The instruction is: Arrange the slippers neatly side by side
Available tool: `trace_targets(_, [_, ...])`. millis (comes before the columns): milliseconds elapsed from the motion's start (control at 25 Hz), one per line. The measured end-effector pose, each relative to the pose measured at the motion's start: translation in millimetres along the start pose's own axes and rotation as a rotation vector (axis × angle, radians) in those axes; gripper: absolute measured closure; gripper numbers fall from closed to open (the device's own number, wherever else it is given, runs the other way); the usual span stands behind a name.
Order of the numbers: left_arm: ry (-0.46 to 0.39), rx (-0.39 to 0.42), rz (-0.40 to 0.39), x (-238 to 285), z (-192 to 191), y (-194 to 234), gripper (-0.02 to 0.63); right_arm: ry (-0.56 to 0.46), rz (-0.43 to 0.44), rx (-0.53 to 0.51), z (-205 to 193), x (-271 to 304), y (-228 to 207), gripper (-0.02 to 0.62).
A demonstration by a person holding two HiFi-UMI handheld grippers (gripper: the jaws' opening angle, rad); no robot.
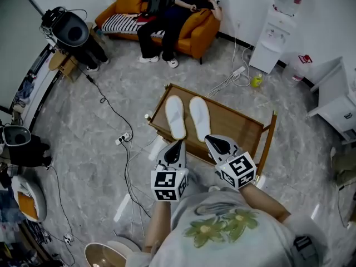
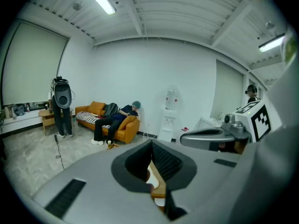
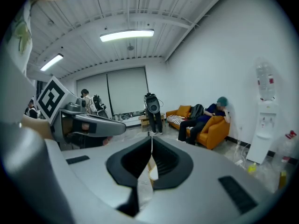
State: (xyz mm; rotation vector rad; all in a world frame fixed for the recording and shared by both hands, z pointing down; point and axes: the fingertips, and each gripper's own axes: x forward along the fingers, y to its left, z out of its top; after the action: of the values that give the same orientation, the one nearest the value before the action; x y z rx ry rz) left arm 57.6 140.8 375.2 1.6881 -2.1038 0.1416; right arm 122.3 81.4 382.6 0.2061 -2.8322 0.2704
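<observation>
Head view: two white slippers, left slipper and right slipper, lie sole-down on the wooden table, parallel with a narrow gap between them, toes toward 12 o'clock, on the table's left half. The right one sits slightly nearer the person. Left gripper and right gripper sit at 6 o'clock of the slippers, each tip just short of a heel at the table's near edge; I can't confirm contact from here. Only this view shows the pair whole. Only it also shows the floor cables at 9 o'clock of the table and the person's shirt at the bottom. Left gripper view: pads meet at the tips with nothing clamped, and only a sliver of white and wood shows through the gap below them. The right gripper's body crosses at 3 o'clock with its marker cube. A person with a headset, seen in no other view, stands past it. Right gripper view: jaws closed tip to tip and empty, with the same thin sliver below. The left gripper shows at 9 o'clock, and blinds on the back wall appear only here. All three views catch the orange sofa with a seated person and the water dispenser, both at 12 to 1 o'clock of the table.
</observation>
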Motion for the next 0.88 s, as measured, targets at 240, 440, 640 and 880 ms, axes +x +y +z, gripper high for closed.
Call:
trace_targets(240, [0.031, -0.013, -0.055, 36.0, 14.0, 39.3, 0.591, 0.014, -0.062, 0.012, 11.7, 44.3, -20.7, 0.586])
trace_targets(440, [0.06, -0.007, -0.103, 58.3, 13.9, 52.5, 0.591, 0.042, -0.099, 0.033, 7.0, 63.9, -32.2, 0.584])
trace_targets(640, [0.079, -0.002, -0.13, 71.1, 18.9, 70.3, 0.591, 0.053, -0.115, 0.054, 7.7, 84.5, -37.7, 0.584])
trace_targets(880, [0.129, 0.004, -0.161, 93.5, 16.5, 93.2, 0.591, 0.075, -0.152, 0.086, 1.6, 112.1, -56.7, 0.557])
